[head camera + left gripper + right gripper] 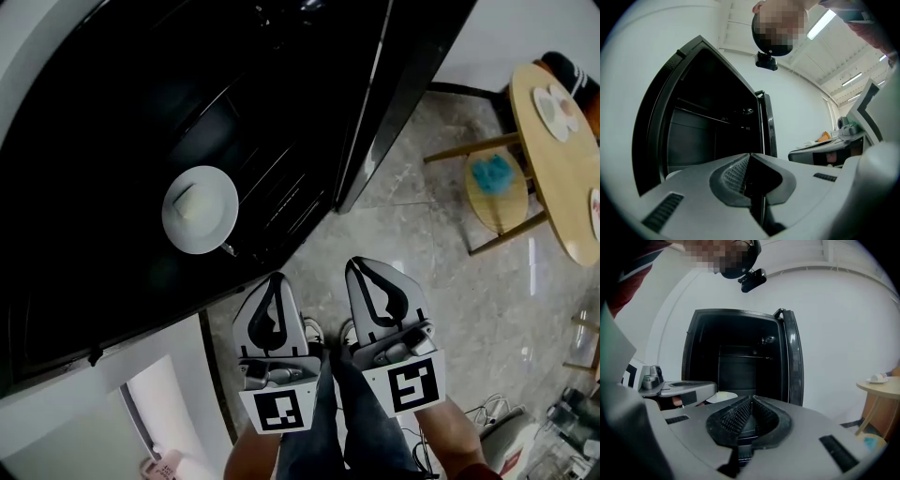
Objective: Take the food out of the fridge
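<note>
The black fridge [141, 122] stands open, its door [375, 103] swung out to the right. Inside, on a dark shelf, sits a white plate [200, 208] with a pale piece of food [190, 202] on it. The plate's rim [723, 396] shows low in the right gripper view. My left gripper [277, 279] and right gripper [355, 266] hang side by side in front of the fridge, short of the plate. Both are shut with nothing between the jaws. In their own views the left gripper [749, 155] and right gripper [751, 400] point level into the open fridge [708, 122].
A round wooden table [553, 159] with dishes stands at the right, with a stool [495, 202] carrying a blue thing [493, 172] beside it. A white cabinet [141, 403] is at the lower left. Marble floor [441, 281] lies between fridge and table.
</note>
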The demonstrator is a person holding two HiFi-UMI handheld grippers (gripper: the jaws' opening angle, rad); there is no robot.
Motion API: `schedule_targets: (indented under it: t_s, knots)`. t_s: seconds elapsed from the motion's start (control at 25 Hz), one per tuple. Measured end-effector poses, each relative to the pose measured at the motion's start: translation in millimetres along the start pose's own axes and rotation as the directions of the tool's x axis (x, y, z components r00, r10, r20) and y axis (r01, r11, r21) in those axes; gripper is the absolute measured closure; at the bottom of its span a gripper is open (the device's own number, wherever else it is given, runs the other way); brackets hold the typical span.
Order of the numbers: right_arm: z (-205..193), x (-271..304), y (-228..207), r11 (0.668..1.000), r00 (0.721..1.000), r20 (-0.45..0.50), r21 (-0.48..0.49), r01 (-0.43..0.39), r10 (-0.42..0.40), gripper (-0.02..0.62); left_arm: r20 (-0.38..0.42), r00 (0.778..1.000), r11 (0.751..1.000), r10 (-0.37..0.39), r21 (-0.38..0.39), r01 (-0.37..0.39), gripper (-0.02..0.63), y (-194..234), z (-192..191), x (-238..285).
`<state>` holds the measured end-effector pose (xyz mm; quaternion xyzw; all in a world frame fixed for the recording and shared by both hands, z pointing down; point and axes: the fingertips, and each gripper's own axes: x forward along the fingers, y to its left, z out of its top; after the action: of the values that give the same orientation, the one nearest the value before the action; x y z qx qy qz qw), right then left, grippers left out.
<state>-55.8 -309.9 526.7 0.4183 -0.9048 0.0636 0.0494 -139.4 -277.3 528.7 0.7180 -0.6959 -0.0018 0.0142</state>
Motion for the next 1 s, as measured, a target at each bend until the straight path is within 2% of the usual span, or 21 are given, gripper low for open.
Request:
schedule_targets:
  t_s: [0.48, 0.8, 1.0]
  knots:
    - [-2.5, 7.7, -4.8, 0.999, 1.0, 0.007, 0.034, -0.005, 0.005, 0.572, 0.003, 0.999, 0.999, 0.038, 0.001, -0.038, 0.594, 11.5, -1.4, 0.8]
    - [-10.5, 26.6, 12.4, 0.996, 0.998, -0.011, 0.06, -0.069, 0.07, 0.571, 0.003, 0.998, 0.998, 0.063, 0.001, -0.063, 0.594, 22.9, -0.6, -6.1]
    - [-27.6, 33.9, 28.7, 0.989, 0.986, -0.089, 0.034, -0.141, 0.144, 0.571, 0.004, 0.996, 0.996, 0.084, 0.005, -0.084, 0.592, 33.4, 1.9, -12.7]
